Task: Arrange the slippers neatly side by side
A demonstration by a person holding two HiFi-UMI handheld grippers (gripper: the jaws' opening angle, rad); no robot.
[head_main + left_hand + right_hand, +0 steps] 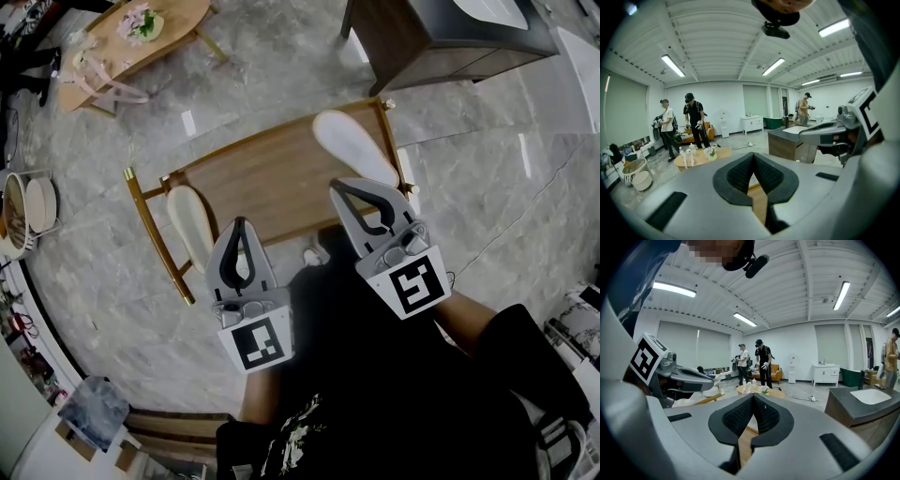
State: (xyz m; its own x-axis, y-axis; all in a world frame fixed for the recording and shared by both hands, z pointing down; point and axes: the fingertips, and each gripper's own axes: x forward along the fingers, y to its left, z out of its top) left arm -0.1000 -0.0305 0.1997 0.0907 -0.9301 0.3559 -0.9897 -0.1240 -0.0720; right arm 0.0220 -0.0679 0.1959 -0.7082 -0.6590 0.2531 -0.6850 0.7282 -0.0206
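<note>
**A:** Slippers first: where do they lie?

**B:** Well apart. The far slipper [354,145] lies aslant at the right end of the wooden rack [272,183], close to its corner post. The near slipper [190,223] sits at the left end, and it looks to overhang the edge, though I cannot tell by how much.

**A:** And the tongs?

**B:** The left gripper [241,225] and the right gripper [339,190] both hang above the near side of the rack. Their jaws are pressed fully together with nothing between them. Neither touches a slipper.

**A:** So what worries you?

**B:** Three things, I'd judge. If the closed jaws go in without being opened, they can only shove. A shove on the near slipper could tip it off the rack's end onto the floor [112,309]. These slippers also look soft and flat, so a pinch at one rim may let the slipper droop and swing, and it would land crooked.

**A:** And the third?

**B:** Bringing the two slippers together in the middle puts both grippers in the same narrow space. One could knock the other, or nudge a slipper that is already placed.
</note>
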